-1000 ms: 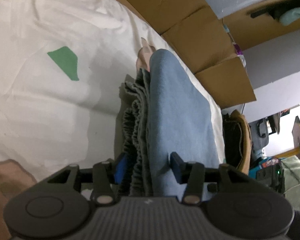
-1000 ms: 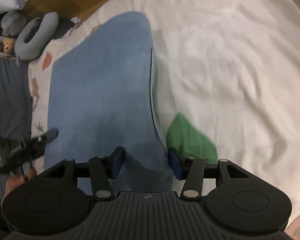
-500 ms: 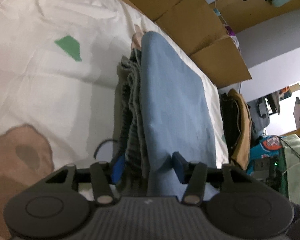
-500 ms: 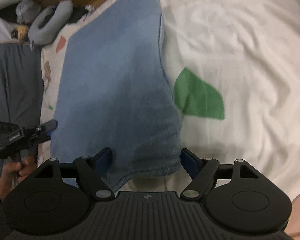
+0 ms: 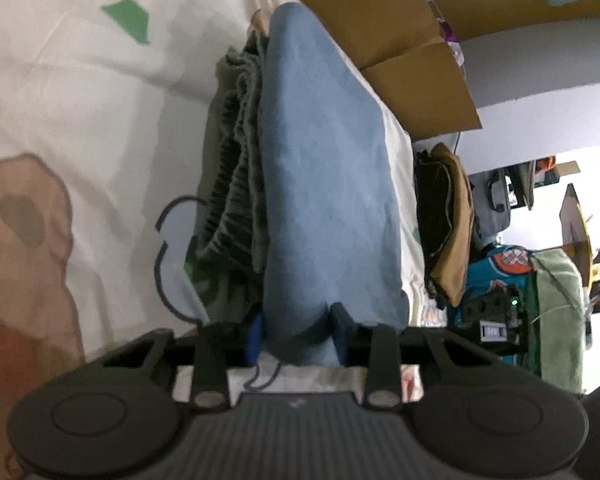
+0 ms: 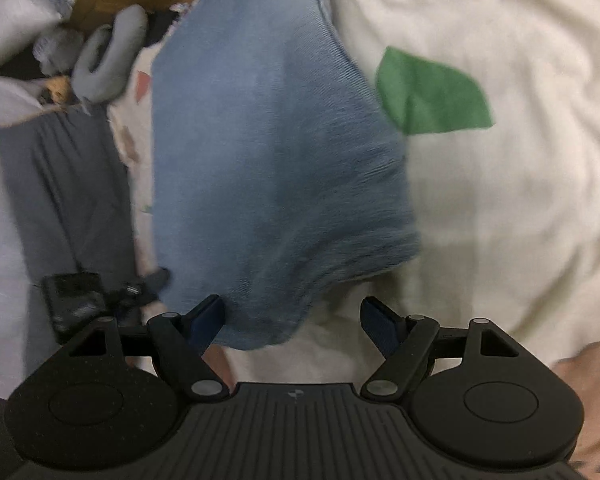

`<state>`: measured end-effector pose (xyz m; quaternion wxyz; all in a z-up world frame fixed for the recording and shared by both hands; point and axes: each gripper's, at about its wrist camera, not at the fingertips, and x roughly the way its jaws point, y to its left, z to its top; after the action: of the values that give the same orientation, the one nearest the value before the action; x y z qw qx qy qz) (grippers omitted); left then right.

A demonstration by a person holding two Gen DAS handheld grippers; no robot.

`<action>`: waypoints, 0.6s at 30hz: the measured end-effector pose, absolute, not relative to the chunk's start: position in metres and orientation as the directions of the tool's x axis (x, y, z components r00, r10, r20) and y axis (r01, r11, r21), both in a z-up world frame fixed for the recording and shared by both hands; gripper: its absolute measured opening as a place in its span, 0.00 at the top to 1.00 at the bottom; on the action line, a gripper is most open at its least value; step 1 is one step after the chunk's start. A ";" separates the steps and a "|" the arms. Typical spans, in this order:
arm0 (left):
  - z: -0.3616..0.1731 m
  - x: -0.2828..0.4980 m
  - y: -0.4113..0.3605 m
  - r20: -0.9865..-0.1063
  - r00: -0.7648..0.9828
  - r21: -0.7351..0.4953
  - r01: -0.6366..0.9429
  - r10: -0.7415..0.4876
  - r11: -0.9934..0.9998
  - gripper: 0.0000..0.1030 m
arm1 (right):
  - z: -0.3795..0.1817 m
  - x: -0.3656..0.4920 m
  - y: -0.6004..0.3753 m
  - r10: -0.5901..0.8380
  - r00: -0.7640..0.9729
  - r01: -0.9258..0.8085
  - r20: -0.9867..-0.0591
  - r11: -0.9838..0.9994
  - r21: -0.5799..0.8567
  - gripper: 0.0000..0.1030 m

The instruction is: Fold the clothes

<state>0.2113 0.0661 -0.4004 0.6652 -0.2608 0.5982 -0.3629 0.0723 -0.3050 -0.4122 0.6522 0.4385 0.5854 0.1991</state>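
Right tongs [image 6: 292, 320] now spread wide, off the blue garment [image 6: 276, 128].
Left tongs [image 5: 296, 336] still pinching its near edge on bed [image 5: 80, 92]; fold apparently being laid down.

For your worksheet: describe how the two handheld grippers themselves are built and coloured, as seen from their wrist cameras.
Both the left gripper and the right gripper share one design: a matte black ribbed body with a small pale logo, two round discs at the sides, and black linkage arms with silver pivot pins. Each finger ends in a blue pad. No cables, hands or sleeves clearly show on them.
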 end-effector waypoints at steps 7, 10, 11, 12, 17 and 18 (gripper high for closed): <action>-0.397 0.213 0.065 -0.610 0.019 -0.773 0.206 -0.792 0.600 0.81 | -0.429 0.075 -0.287 0.812 0.270 0.263 -0.517 0.454 0.851 0.39; -0.398 0.213 0.065 -0.609 0.021 -0.773 0.208 -0.793 0.599 0.81 | -0.426 0.077 -0.279 0.814 0.269 0.229 -0.516 0.466 0.855 0.63; -0.399 0.213 0.066 -0.607 0.022 -0.775 0.204 -0.794 0.598 0.81 | -0.424 0.076 -0.276 0.817 0.263 0.218 -0.514 0.469 0.856 0.66; -0.400 0.213 0.067 -0.606 0.022 -0.777 0.201 -0.795 0.597 0.81 | -0.423 0.076 -0.273 0.821 0.253 0.209 -0.512 0.470 0.858 0.68; -0.399 0.215 0.068 -0.607 0.016 -0.774 0.211 -0.794 0.596 0.81 | -0.416 0.071 -0.271 0.833 0.235 0.191 -0.500 0.465 0.864 0.70; -0.398 0.215 0.068 -0.609 0.014 -0.772 0.216 -0.793 0.597 0.81 | -0.414 0.070 -0.272 0.835 0.231 0.182 -0.499 0.467 0.865 0.73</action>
<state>0.2152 0.0678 -0.3981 0.6692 -0.2436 0.5924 -0.3768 0.0701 -0.2715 -0.4137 0.6429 0.4494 0.5659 0.2539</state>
